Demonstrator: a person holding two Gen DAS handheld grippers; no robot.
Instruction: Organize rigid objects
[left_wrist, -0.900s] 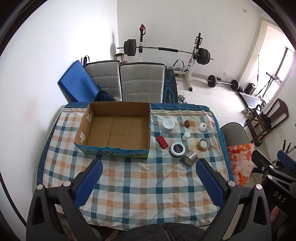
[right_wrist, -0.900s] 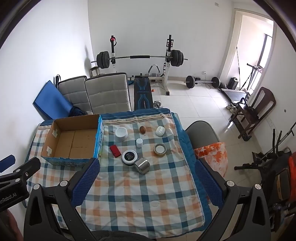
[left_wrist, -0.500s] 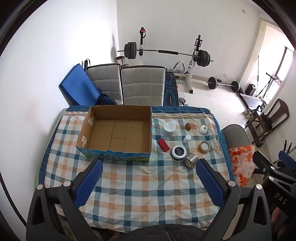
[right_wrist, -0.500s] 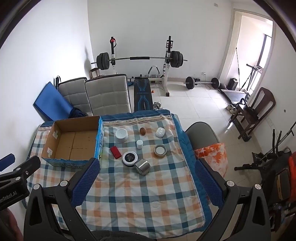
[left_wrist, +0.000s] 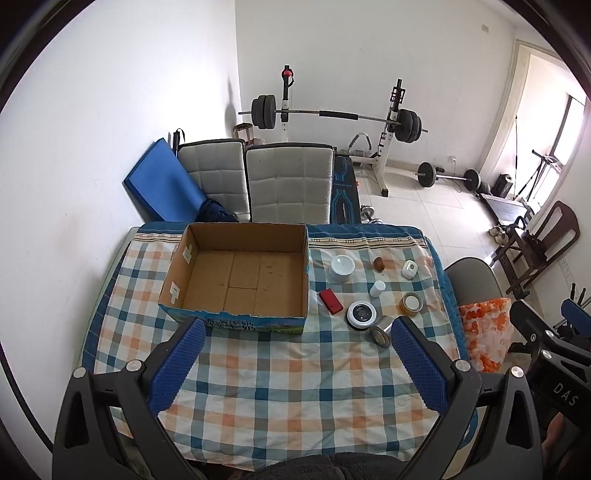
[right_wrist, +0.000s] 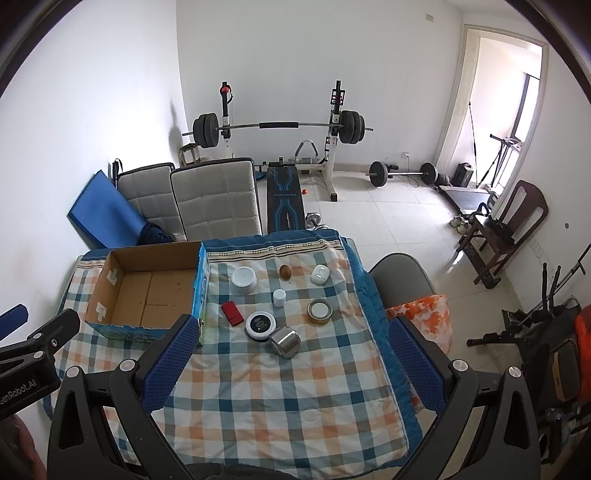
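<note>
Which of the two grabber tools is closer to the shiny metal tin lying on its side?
Right. The right gripper hangs open with the metal tin centred ahead of its jaws. The left gripper faces the cardboard box, the tin off by its right finger.

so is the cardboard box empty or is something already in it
Empty. The cardboard box is open-topped and only its bare brown floor shows in both views; the small items all lie on the checked tablecloth beside it.
</note>
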